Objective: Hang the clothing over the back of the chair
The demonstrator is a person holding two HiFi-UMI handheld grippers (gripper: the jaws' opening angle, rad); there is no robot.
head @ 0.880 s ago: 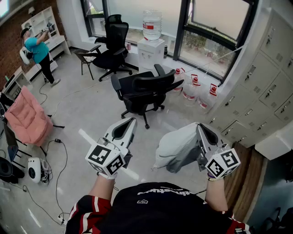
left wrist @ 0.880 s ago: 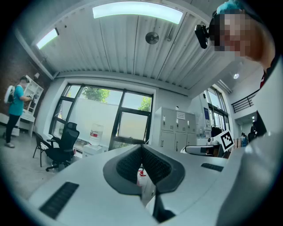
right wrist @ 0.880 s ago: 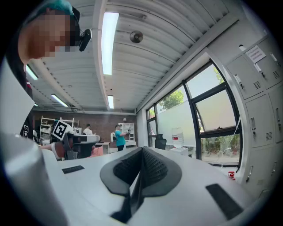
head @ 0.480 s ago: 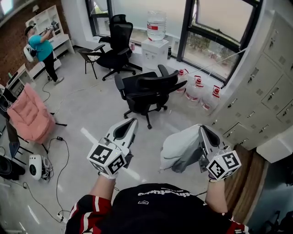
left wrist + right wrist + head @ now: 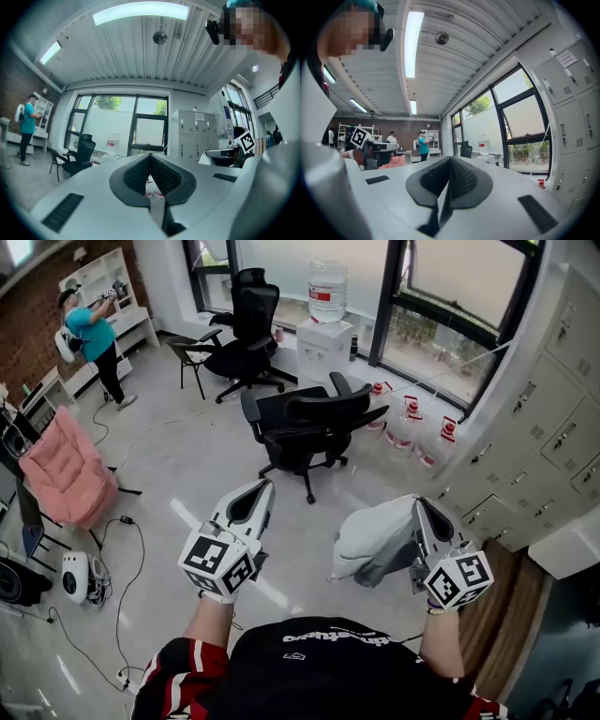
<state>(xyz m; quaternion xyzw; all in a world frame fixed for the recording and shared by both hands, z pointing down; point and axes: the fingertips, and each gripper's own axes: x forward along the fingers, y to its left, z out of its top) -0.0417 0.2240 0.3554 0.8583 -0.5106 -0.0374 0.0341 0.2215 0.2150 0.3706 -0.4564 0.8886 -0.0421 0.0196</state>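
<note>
In the head view my right gripper [image 5: 419,506] is shut on a pale grey piece of clothing [image 5: 378,540], which hangs in a bunch to the left of its jaws, above the floor. In the right gripper view the jaws [image 5: 450,159] meet at the tip, and a thin pale fold [image 5: 442,201] shows between the pads. My left gripper [image 5: 262,487] is held level beside it, shut, with nothing in it. A black office chair [image 5: 305,426] stands ahead of both grippers, well beyond them, with its back bare.
A second black chair [image 5: 246,329] and a water dispenser [image 5: 324,341] stand by the windows. Water bottles [image 5: 412,432] line the wall. Grey lockers [image 5: 553,427] fill the right. A pink chair [image 5: 61,474], floor cables and a person in teal [image 5: 94,334] are at the left.
The black chair now sits slightly lower and further right in the head view. Both grippers keep their pose, and the clothing still hangs from the right one.
</note>
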